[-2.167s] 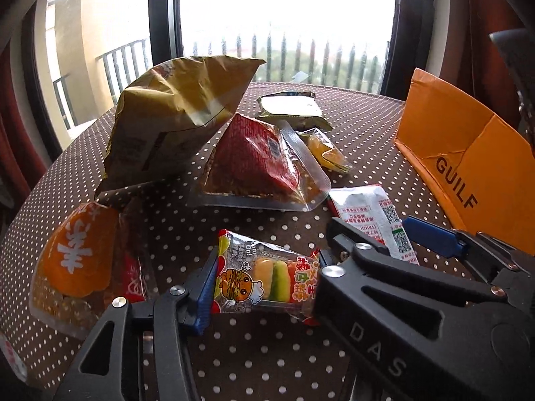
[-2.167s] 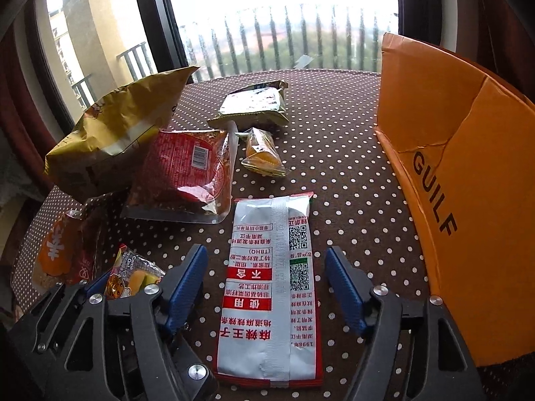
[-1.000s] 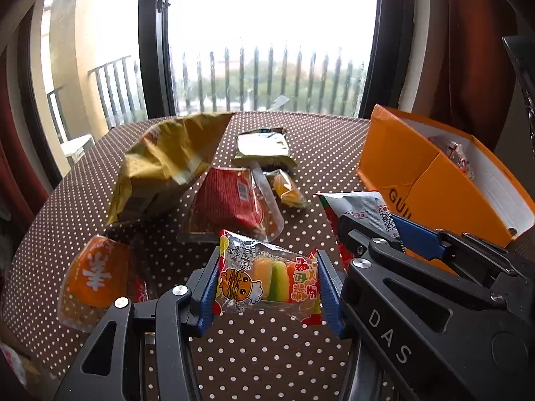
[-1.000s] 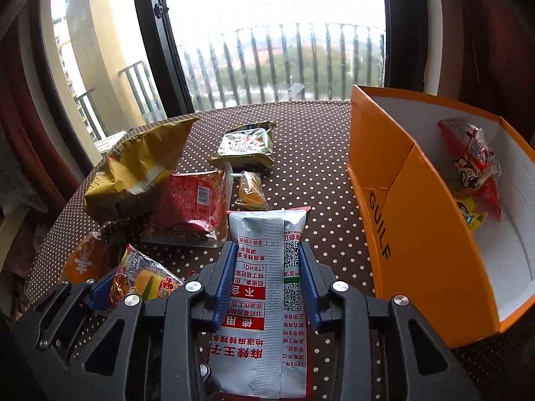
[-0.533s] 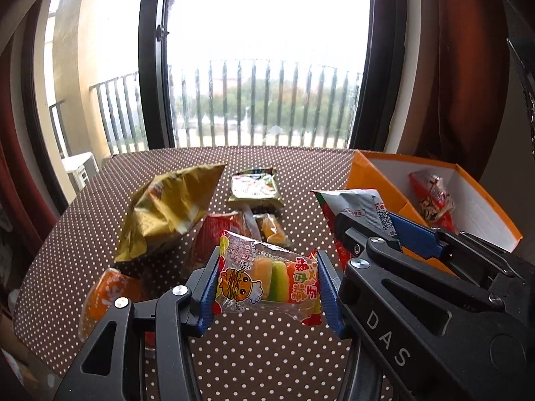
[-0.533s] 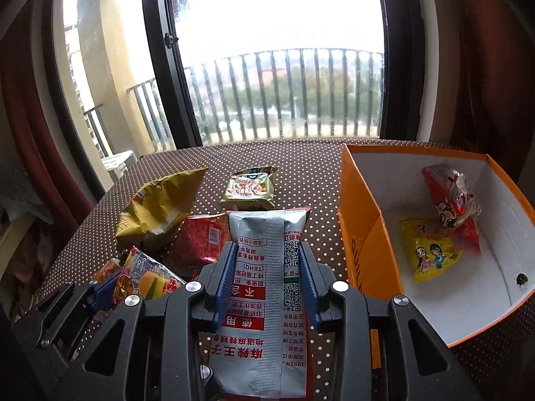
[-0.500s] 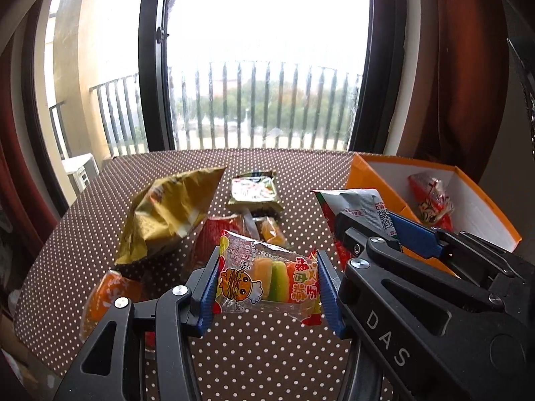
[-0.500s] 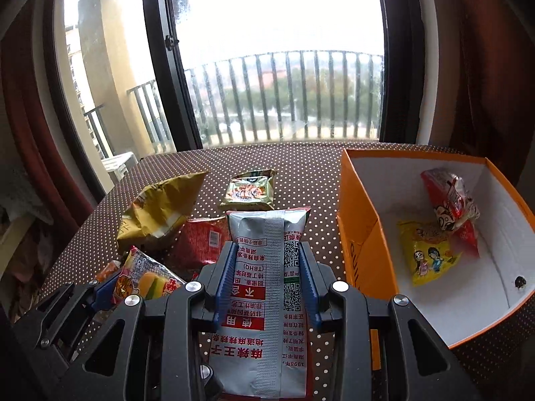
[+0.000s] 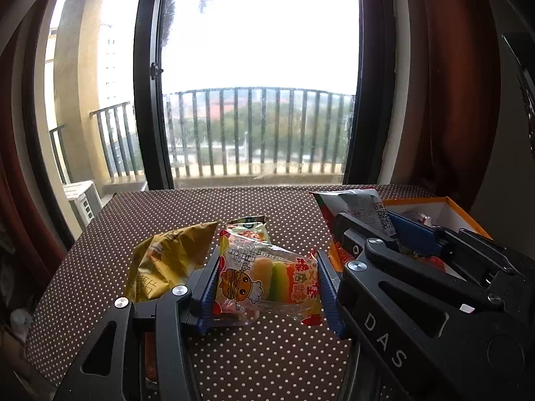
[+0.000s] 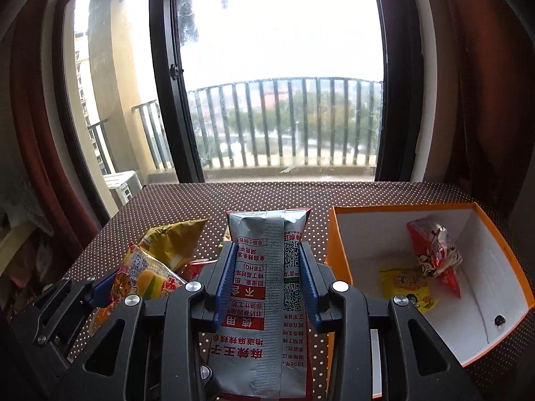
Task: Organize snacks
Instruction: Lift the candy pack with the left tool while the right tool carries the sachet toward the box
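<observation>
Nearest you, your left claw (image 9: 265, 289) pinches the clear gummy packet (image 9: 267, 279) by its two ends, and your right claw (image 10: 265, 280) is pressed onto the sides of the silver-and-red snack pouch (image 10: 267, 267), which stands upright between the blue pads. Both packets are off the dotted surface (image 10: 267, 197), so you look to be in the carry step: two snacks picked, neither yet stowed. The next move, as I judge it, calls for swinging each claw over the orange box's rim and letting go only once the packet is above the white interior; the tall pouch may catch on the near wall if you come in low. Just to the right of the pouch sits the orange box (image 10: 337, 250), open-topped, holding a yellow packet (image 10: 406, 289) flat on its floor and a red packet (image 10: 434, 254) leaning against the far wall. Farther left on the surface lie the yellow chip bag (image 9: 167, 257) and, beyond it, a green-topped packet (image 9: 249, 227), both waiting outside the box.
</observation>
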Motion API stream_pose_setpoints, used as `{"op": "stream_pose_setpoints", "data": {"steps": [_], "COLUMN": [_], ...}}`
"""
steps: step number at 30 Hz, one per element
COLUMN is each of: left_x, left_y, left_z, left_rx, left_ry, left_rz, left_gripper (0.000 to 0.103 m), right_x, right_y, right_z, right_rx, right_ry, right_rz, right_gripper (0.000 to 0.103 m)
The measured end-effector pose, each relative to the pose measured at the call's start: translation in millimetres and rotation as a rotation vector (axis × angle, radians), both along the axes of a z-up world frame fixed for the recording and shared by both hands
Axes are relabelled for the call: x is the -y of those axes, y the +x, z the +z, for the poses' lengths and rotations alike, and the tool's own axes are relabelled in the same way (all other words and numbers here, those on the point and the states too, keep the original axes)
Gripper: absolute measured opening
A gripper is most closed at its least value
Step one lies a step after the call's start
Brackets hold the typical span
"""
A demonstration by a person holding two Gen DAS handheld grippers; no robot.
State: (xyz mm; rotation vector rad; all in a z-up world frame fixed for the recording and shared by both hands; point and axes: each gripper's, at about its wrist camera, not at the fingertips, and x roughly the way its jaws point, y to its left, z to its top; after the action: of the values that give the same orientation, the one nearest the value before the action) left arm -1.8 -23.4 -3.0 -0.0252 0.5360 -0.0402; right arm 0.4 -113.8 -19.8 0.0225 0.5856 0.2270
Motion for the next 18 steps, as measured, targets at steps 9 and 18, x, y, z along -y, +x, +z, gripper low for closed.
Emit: {"op": "stream_pose_setpoints", "data": {"steps": [9,18], "left_x": [21,44], "left_y": [16,35], "left_z": [7,12], "left_rx": [0.025,0.049], "left_ry": [0.015,0.018], "left_rz": [-0.038,-0.106], "left_gripper": [0.053,0.053], "right_x": [19,50], "right_y": [8,15], "right_z": [15,23], "right_rx": [0.036,0.063], "right_ry": [0.022,0.03], "right_rz": [-0.04,-0.103], "right_gripper": [0.039,0.039]}}
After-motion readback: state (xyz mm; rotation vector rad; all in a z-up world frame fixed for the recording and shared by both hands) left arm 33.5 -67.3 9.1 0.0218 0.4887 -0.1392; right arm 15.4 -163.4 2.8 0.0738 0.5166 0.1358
